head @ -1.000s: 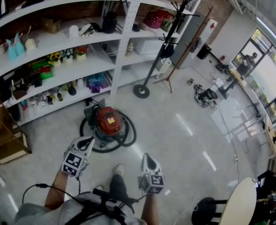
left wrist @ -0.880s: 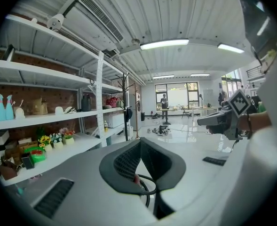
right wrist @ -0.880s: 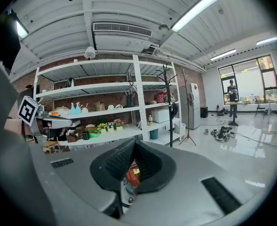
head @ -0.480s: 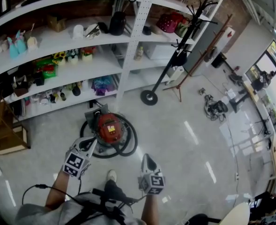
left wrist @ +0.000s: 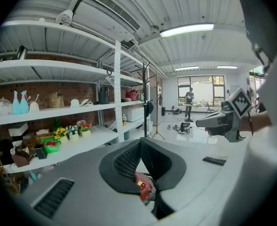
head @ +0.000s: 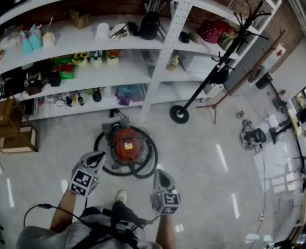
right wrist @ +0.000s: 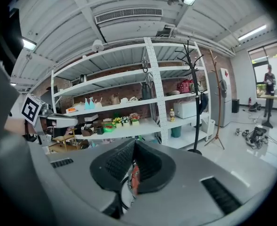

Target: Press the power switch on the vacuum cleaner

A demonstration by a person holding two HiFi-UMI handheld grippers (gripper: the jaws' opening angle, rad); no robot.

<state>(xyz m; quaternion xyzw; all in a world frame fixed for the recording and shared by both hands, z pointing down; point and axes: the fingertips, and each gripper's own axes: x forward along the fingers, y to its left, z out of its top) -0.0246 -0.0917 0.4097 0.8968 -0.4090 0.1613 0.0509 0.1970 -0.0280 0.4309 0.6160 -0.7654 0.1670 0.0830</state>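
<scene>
The red vacuum cleaner (head: pixel 125 142) sits on the floor in front of the shelves, with its black hose (head: pixel 145 169) coiled round it. My left gripper (head: pixel 100 156) hangs over the hose ring at the vacuum's near left, jaws shut and empty. My right gripper (head: pixel 160 174) is held to the near right of the hose, also shut and empty. In the left gripper view a red part of the vacuum (left wrist: pixel 145 187) shows below the closed fingertips (left wrist: pixel 139 147). The right gripper view shows only a red sliver of the vacuum (right wrist: pixel 134 175). The power switch cannot be made out.
White shelves (head: pixel 90 51) full of small items run behind the vacuum. A black coat stand has its round base (head: pixel 179 113) on the floor at the right. A wooden crate (head: pixel 16 139) stands at the left. A shoe (head: pixel 121 196) is just below the hose.
The head view has moved toward the shelves, so the vacuum lies nearer the grippers and more central. Both grippers keep their pose and stay shut.
</scene>
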